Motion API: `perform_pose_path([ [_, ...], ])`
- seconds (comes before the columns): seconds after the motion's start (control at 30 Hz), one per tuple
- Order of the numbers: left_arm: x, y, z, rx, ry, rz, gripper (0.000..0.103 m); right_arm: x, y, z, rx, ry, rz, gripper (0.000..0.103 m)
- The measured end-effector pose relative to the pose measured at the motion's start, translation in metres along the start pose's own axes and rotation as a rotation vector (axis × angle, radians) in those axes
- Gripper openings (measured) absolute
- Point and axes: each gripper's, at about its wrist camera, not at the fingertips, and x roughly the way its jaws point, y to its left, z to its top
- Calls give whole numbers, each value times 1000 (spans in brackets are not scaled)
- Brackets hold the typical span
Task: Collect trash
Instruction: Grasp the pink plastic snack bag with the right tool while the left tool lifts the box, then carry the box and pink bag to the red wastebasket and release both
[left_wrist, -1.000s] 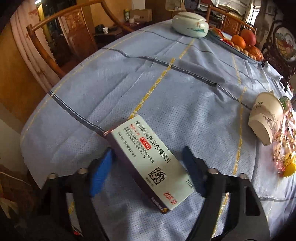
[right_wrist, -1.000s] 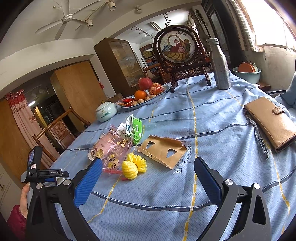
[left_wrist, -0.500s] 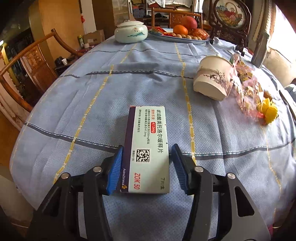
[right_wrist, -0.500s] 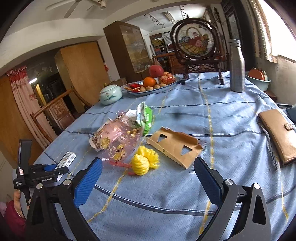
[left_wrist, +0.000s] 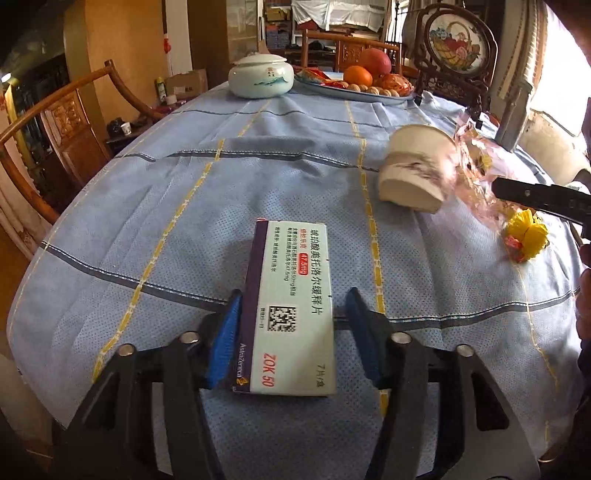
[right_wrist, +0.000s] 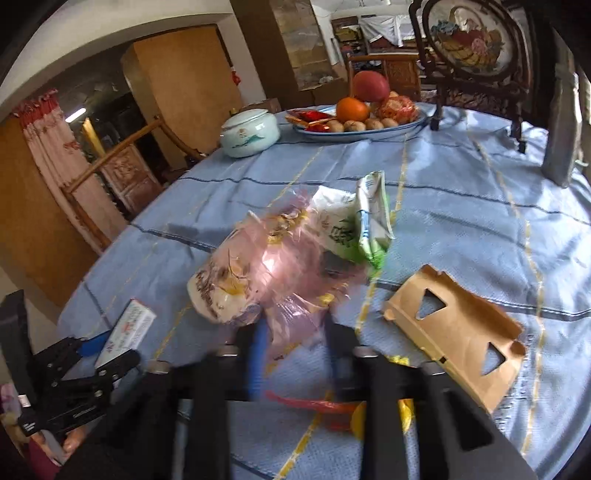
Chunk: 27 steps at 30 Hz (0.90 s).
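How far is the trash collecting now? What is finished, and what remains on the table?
Nothing looks collected yet. The left gripper is closing around the medicine box; the right gripper is closing on the pink plastic bag. The paper cup, green wrapper and torn cardboard remain.
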Motion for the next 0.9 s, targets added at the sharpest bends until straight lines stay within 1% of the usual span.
perform_pose_path([
  [0.03, -1, 2, 0, -6, -4, -16, 46, -9, 2, -1, -16, -40, -1, 18],
  [0.1, -5, 8, 2, -40, -4, -73, 46, -22, 9, -1, -45, -93, 9, 18],
  [0.17, -11, 11, 5, -59, -17, -77, 46, -30, 10, -2, -45, -118, 46, 18],
  [0.37, -49, 23, 16, -74, -98, -29, 46, -49, 15, -8, -52, -172, 77, 18],
  [0.5, -79, 39, 16, -80, -139, 31, 46, -59, 19, -18, -35, -181, 105, 18],
  [0.67, -109, 65, -4, -115, -151, 79, 46, -77, 41, -29, -56, -204, 135, 18],
  [0.73, -119, 75, -17, -125, -155, 107, 46, -84, 52, -33, -70, -210, 152, 18],
  [0.9, -146, 108, -56, -172, -146, 166, 46, -98, 94, -47, -127, -207, 214, 17],
])
